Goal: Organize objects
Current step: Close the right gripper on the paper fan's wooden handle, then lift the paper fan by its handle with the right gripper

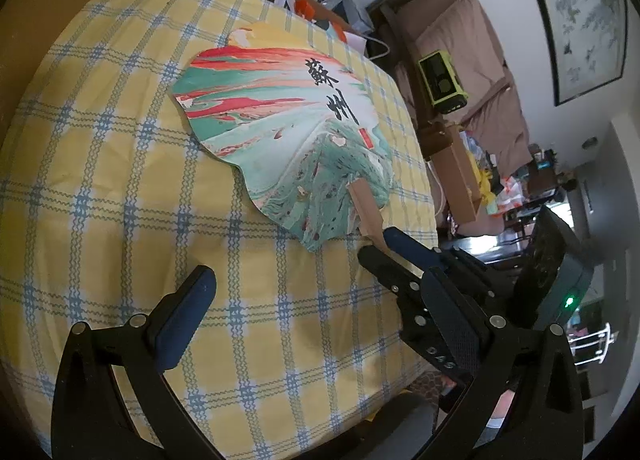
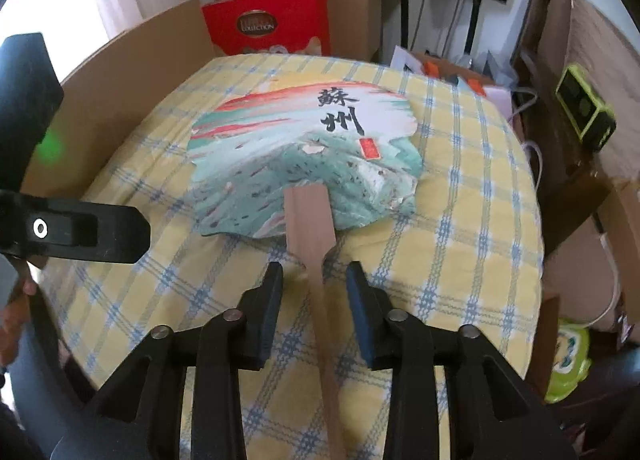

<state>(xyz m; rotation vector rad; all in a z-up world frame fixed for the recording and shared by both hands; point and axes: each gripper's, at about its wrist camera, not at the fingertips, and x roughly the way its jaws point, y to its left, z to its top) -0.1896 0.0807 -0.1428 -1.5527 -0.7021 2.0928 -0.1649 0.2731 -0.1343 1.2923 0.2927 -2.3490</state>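
One painted fan (image 2: pixel 304 147) lay on the checked tablecloth (image 2: pixel 460 260); the right gripper's (image 2: pixel 314 292) fingers straddled its single wooden handle (image 2: pixel 316 260) without touching; the left gripper (image 1: pixel 312 292) gaped wide.

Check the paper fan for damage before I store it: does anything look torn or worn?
Yes. The fan has a ragged, chipped far edge, and small patches of its printed face have flaked off near the wooden handle.
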